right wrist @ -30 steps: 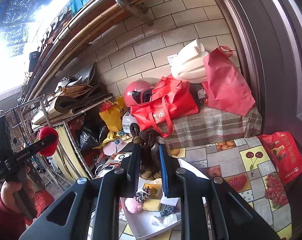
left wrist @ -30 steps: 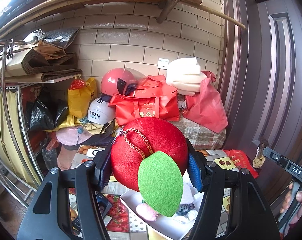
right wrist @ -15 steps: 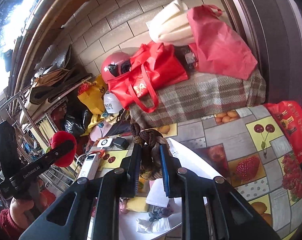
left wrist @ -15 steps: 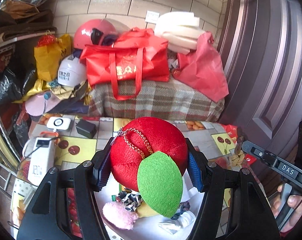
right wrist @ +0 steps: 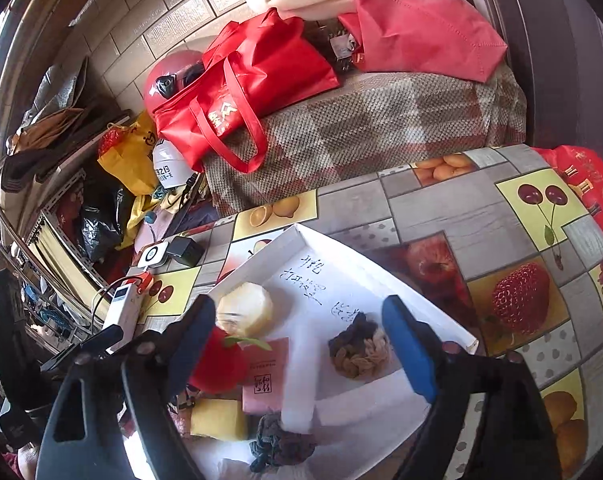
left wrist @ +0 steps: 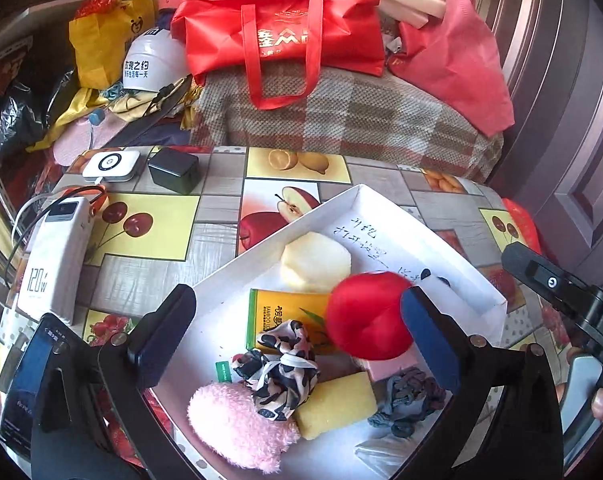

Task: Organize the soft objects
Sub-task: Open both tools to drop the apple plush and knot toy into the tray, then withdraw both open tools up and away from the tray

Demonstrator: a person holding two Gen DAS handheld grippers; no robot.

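A white tray (left wrist: 385,208) lies on the fruit-print table. In it lie a red plush apple (left wrist: 365,316), a cream sponge (left wrist: 315,261), a yellow packet (left wrist: 285,316), a leopard scrunchie (left wrist: 279,364), a pink fluffy piece (left wrist: 233,420), a yellow sponge (left wrist: 335,404) and a grey scrunchie (left wrist: 405,400). My left gripper (left wrist: 297,340) is open above the tray, the apple by its right finger. My right gripper (right wrist: 301,344) is open over the tray (right wrist: 333,248); a brown knotted rope piece (right wrist: 357,348) lies between its fingers. The red apple (right wrist: 217,360) sits by its left finger.
A white power bank (left wrist: 55,256), a black adapter (left wrist: 173,170) and a white charger (left wrist: 111,166) sit at the table's left. A phone (left wrist: 29,376) lies at the near left edge. Red bags (left wrist: 285,28) and helmets are piled behind on a plaid cover. A door stands at the right.
Both grippers dropped to the tray and opened. The left let go of the red apple and the right let go of the knotted rope piece; both now lie in the tray.
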